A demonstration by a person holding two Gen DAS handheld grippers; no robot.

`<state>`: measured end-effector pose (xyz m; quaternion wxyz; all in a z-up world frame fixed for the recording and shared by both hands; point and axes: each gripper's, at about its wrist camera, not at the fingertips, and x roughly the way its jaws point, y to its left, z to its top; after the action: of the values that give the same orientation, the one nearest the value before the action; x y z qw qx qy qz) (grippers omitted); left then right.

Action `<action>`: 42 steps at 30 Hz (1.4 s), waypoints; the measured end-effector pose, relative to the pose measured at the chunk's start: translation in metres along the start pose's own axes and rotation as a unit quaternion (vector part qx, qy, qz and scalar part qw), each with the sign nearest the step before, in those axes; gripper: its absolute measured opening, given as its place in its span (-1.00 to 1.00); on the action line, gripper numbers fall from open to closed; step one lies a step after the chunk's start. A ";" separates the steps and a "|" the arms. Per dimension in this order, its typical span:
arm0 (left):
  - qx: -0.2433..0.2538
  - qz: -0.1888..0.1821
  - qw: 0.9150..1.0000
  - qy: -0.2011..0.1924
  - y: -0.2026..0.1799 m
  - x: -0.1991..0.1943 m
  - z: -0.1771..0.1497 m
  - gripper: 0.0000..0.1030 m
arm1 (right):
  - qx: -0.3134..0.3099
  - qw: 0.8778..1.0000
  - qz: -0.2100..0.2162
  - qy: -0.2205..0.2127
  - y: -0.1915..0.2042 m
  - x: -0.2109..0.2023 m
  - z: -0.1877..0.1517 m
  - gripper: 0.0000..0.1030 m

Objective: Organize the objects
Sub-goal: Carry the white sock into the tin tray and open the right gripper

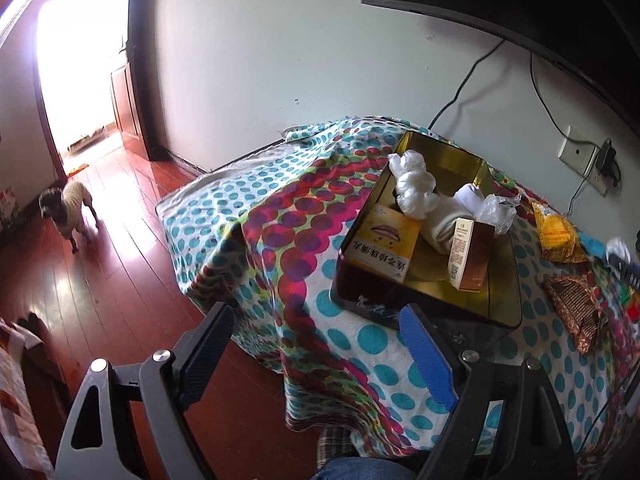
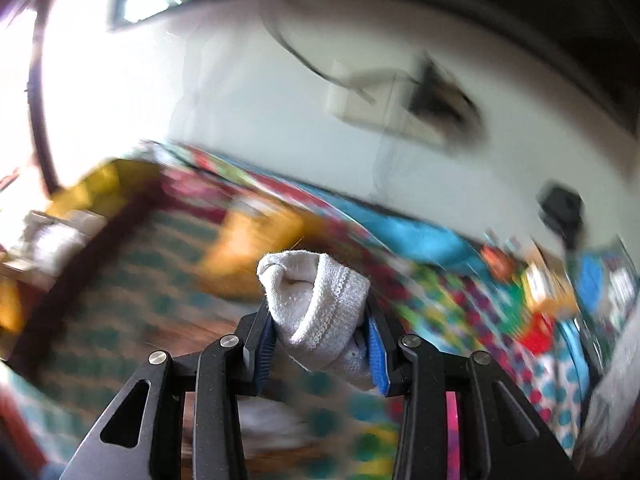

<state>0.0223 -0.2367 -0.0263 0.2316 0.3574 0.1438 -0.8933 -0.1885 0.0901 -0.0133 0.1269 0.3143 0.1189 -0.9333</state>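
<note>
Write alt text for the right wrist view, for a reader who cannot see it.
The right gripper is shut on a rolled white sock, clamped between its blue-padded fingers. Behind it, heavily motion-blurred, lie a colorful polka-dot tablecloth and a white wall with a socket.

At frame centre, a glossy gold metal tin [image 1: 464,160] sits on matt dotted cloth [image 1: 280,216]. Lower left, polished wooden floor [image 1: 120,272]. The ribbed knit sock [image 2: 320,304] looks soft between ridged blue plastic pads [image 2: 376,352].
</note>
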 end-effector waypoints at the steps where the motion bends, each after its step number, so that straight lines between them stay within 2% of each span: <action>1: -0.010 -0.004 1.000 -0.002 0.003 0.000 -0.004 0.69 | -0.013 1.000 0.022 -0.006 0.017 -0.007 0.008 -0.28; 3: -0.021 -0.009 1.000 -0.005 0.007 0.001 -0.010 0.69 | -0.051 0.995 0.082 -0.013 0.069 -0.022 0.023 -0.28; 5: -0.022 -0.009 1.000 0.000 0.009 0.004 -0.013 0.69 | -0.082 0.985 0.150 -0.001 0.121 -0.029 0.028 -0.28; 7: -0.025 -0.007 1.000 0.000 0.012 0.005 -0.013 0.69 | -0.110 0.971 0.213 0.019 0.168 -0.035 0.027 -0.28; 9: -0.034 -0.007 0.999 -0.005 0.018 0.005 -0.013 0.69 | -0.132 0.959 0.250 0.037 0.203 -0.037 0.022 -0.28; 10: -0.039 -0.007 0.999 -0.006 0.021 0.005 -0.013 0.69 | -0.141 0.955 0.258 0.045 0.216 -0.037 0.019 -0.28; 13: -0.039 -0.001 0.999 -0.002 0.023 0.011 -0.014 0.69 | -0.157 0.955 0.241 0.067 0.243 -0.021 0.012 -0.28; 18: -0.036 -0.006 0.999 0.005 0.019 0.016 -0.017 0.69 | -0.127 0.960 0.226 0.102 0.246 0.010 0.005 -0.28; 22: -0.027 -0.006 1.000 0.003 0.015 0.019 -0.018 0.69 | -0.135 0.961 0.220 0.102 0.255 0.019 0.005 -0.25; 26: -0.022 -0.014 1.000 -0.003 0.014 0.019 -0.018 0.69 | -0.134 0.959 0.224 0.115 0.256 0.022 0.006 -0.11; 27: -0.023 -0.016 1.000 -0.004 0.014 0.018 -0.018 0.69 | -0.132 0.957 0.231 0.114 0.255 0.020 0.006 0.00; 28: -0.028 -0.017 0.999 -0.007 0.015 0.017 -0.018 0.69 | -0.125 0.958 0.238 0.103 0.249 0.013 0.006 0.25; 30: -0.029 -0.021 0.999 -0.010 0.014 0.016 -0.018 0.69 | -0.105 0.962 0.243 0.067 0.237 -0.002 0.008 0.54; 31: -0.027 -0.025 0.999 -0.013 0.013 0.015 -0.018 0.69 | -0.089 0.964 0.249 0.039 0.226 -0.015 0.010 0.62; 33: -0.023 -0.026 0.999 -0.018 0.010 0.013 -0.018 0.69 | -0.070 0.966 0.249 0.010 0.210 -0.029 0.012 0.70; 35: -0.020 -0.036 0.999 -0.027 0.008 0.010 -0.018 0.69 | -0.052 0.972 0.228 -0.014 0.188 -0.040 0.015 0.71; 37: -0.015 -0.051 0.998 -0.037 0.004 0.005 -0.018 0.69 | -0.036 0.980 0.191 -0.033 0.161 -0.044 0.014 0.83; 42: 0.023 -0.083 0.994 -0.068 -0.016 -0.009 -0.022 0.69 | 0.012 0.997 0.077 0.000 0.063 -0.010 0.008 0.87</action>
<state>0.0323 -0.2107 -0.0334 0.1576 0.2883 0.1359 -0.9346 -0.1653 0.0304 -0.0098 0.1948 0.3238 0.0832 -0.9221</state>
